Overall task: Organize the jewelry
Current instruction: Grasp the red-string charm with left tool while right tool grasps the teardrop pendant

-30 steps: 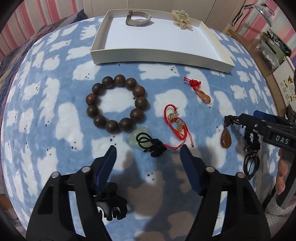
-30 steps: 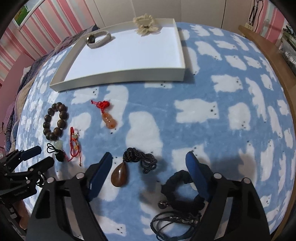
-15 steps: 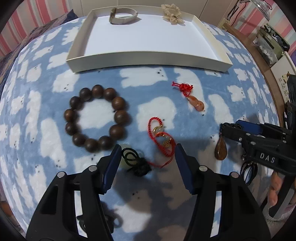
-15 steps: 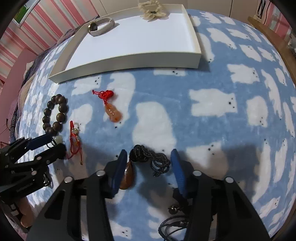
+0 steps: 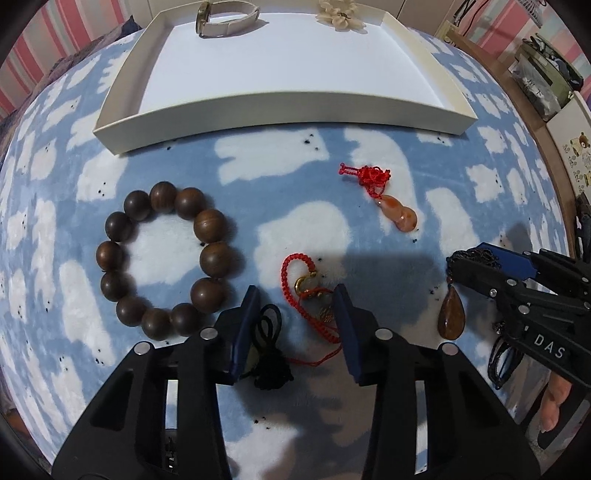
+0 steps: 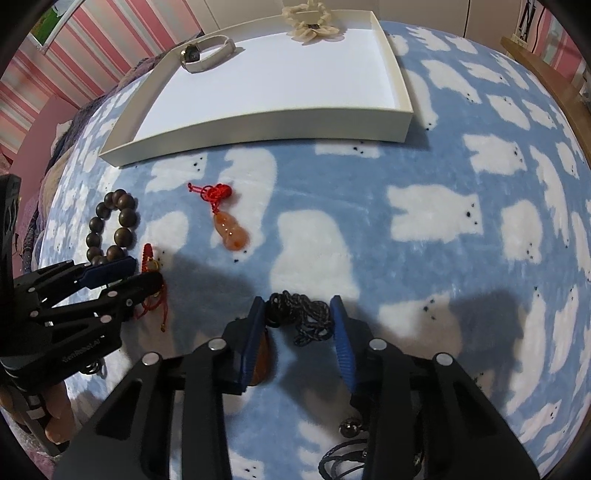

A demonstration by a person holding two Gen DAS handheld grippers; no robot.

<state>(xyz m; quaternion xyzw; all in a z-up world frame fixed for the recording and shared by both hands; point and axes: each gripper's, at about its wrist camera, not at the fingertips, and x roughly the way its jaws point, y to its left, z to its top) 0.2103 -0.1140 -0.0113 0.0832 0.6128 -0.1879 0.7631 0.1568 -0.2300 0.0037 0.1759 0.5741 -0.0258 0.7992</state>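
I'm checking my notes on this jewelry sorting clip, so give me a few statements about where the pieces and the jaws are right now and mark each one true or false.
1. The white tray holds a watch and a cream flower piece. True.
2. The wooden bead bracelet lies inside the tray. False: it lies on the blue blanket, in front of the tray.
3. The left gripper has its jaws apart around the black cord and the red cord bracelet. True.
4. The orange gourd charm is held by the right gripper. False: it lies free on the blanket; the right gripper's jaws straddle the dark cord of the brown teardrop pendant.
5. Both grippers are shut tight. False: both stand open.
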